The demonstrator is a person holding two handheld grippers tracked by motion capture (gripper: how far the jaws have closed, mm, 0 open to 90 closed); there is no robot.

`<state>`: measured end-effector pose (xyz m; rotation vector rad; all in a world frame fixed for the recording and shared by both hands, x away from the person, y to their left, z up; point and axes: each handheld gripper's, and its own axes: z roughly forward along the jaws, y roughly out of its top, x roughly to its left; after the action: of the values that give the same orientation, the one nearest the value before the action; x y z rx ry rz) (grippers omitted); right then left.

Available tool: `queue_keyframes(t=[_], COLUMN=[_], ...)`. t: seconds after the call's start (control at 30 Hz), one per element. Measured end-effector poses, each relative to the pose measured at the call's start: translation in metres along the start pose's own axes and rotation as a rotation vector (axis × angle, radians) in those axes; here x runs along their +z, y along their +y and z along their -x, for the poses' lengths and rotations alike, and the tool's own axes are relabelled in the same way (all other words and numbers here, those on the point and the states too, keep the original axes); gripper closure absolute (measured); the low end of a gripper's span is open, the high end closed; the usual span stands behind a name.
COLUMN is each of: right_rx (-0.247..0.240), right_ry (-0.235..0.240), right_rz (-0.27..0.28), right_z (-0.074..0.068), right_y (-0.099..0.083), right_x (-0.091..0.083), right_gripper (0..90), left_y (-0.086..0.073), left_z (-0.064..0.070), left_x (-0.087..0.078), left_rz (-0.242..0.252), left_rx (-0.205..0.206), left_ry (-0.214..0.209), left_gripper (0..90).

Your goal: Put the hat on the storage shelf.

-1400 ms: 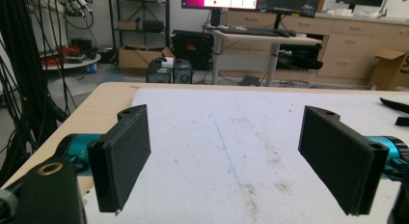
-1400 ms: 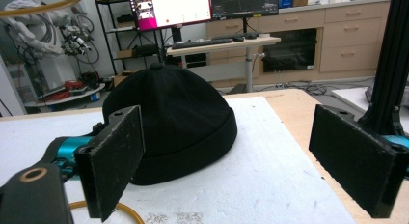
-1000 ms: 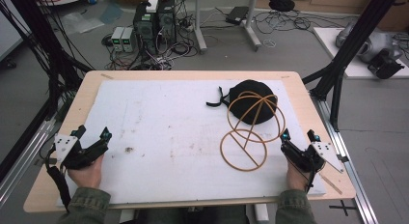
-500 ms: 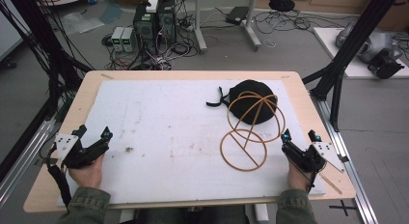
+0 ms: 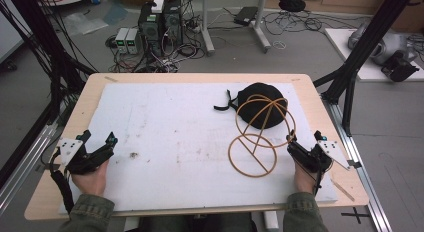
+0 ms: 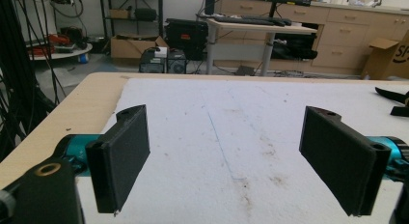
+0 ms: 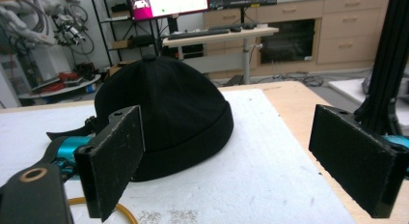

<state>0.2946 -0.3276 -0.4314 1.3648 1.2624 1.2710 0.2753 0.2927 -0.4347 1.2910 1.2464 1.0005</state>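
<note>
A black cap (image 5: 260, 111) lies on the white mat (image 5: 170, 137) at the back right, a strap trailing to its left. A tan wire hat stand (image 5: 257, 137) of rings and hoops rests in front of it and partly over it. My right gripper (image 5: 305, 142) sits open at the mat's right edge, just right of the stand's base ring. In the right gripper view the cap (image 7: 166, 113) fills the middle beyond the open jaws, with a bit of tan ring (image 7: 99, 204) low at left. My left gripper (image 5: 97, 139) rests open at the mat's left edge, holding nothing.
The wooden table (image 5: 320, 107) borders the mat on all sides. Black frame posts (image 5: 357, 67) stand off the right edge. Cables and electronics boxes (image 5: 155, 22) lie on the floor behind. The mat (image 6: 231, 137) ahead of the left gripper bears a few brown stains.
</note>
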Motion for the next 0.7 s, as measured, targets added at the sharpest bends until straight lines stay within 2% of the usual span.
queue_keyframes(t=[0.2, 0.27, 0.37, 0.5, 0.7], right_rx=[0.013, -0.022, -0.012, -0.043, -0.076], right_ry=[0.004, 0.018, 0.025, 0.035, 0.064], right_rz=[0.006, -0.012, -0.035, -0.065, -0.101], right_z=[0.000, -0.004, -0.005, -0.003, -0.004], right_y=[0.007, 0.012, 0.021, 0.033, 0.050], right_x=[0.004, 0.008, 0.015, 0.028, 0.046], right_gripper=[11.4, 11.4, 11.4, 11.4, 11.4], left_y=[0.001, 0.001, 0.003, 0.004, 0.005], left_z=[0.000, -0.002, -0.008, -0.013, -0.011], left_x=[-0.003, -0.005, -0.008, -0.009, -0.010], left_rz=[0.002, 0.008, 0.025, 0.027, 0.034], left_rx=[-0.006, -0.012, -0.038, -0.065, -0.059], left_ry=[-0.001, 0.003, 0.022, 0.030, 0.023], left_gripper=[18.3, 18.4, 18.4, 18.5, 18.5])
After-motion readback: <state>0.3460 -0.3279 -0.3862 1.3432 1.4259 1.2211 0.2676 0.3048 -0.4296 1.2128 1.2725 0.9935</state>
